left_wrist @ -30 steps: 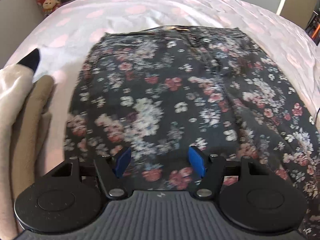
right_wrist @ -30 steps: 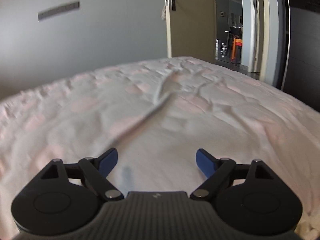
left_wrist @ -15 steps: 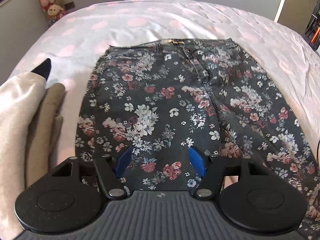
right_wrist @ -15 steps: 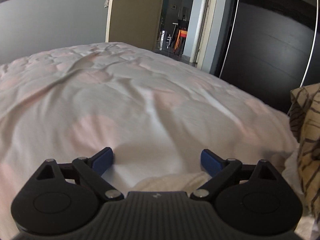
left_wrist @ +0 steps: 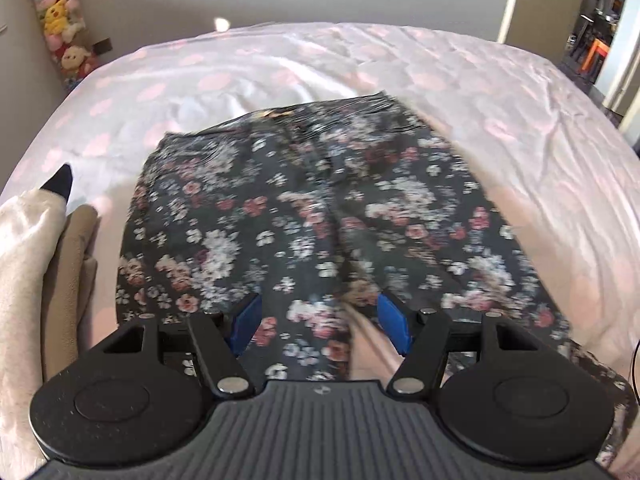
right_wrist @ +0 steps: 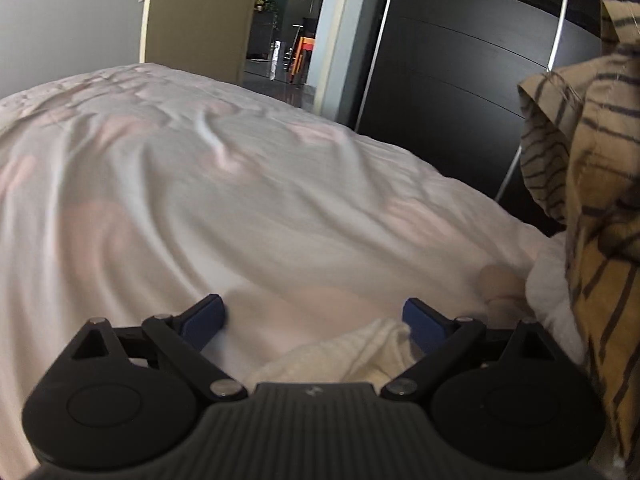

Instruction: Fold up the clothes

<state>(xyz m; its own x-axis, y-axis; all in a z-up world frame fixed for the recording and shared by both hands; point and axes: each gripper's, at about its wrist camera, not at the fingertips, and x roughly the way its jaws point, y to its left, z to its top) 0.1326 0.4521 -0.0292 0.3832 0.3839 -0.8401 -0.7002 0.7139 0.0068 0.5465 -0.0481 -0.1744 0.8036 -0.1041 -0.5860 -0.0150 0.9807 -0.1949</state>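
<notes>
Dark floral trousers [left_wrist: 320, 208] lie flat on the bed, waistband at the far end and legs running toward me. My left gripper [left_wrist: 320, 322] hovers open above the crotch and upper legs, with nothing between its blue pads. In the right wrist view my right gripper [right_wrist: 314, 320] is open over the white sheet [right_wrist: 240, 200]. A cream knitted garment [right_wrist: 352, 350] lies just beneath and behind its fingers, untouched. A mustard striped garment [right_wrist: 592, 208] is heaped at the right edge.
Beige and cream folded clothes [left_wrist: 36, 280] are piled at the left of the trousers. The pink-spotted bedsheet [left_wrist: 280, 72] stretches beyond the waistband. Plush toys [left_wrist: 60, 20] hang by the far-left wall. A dark wardrobe [right_wrist: 460, 80] and an open doorway [right_wrist: 280, 32] stand past the bed.
The left gripper has drawn back and up, so more bed shows beyond the trousers. The right gripper has swung right, bringing the striped and cream garments into view.
</notes>
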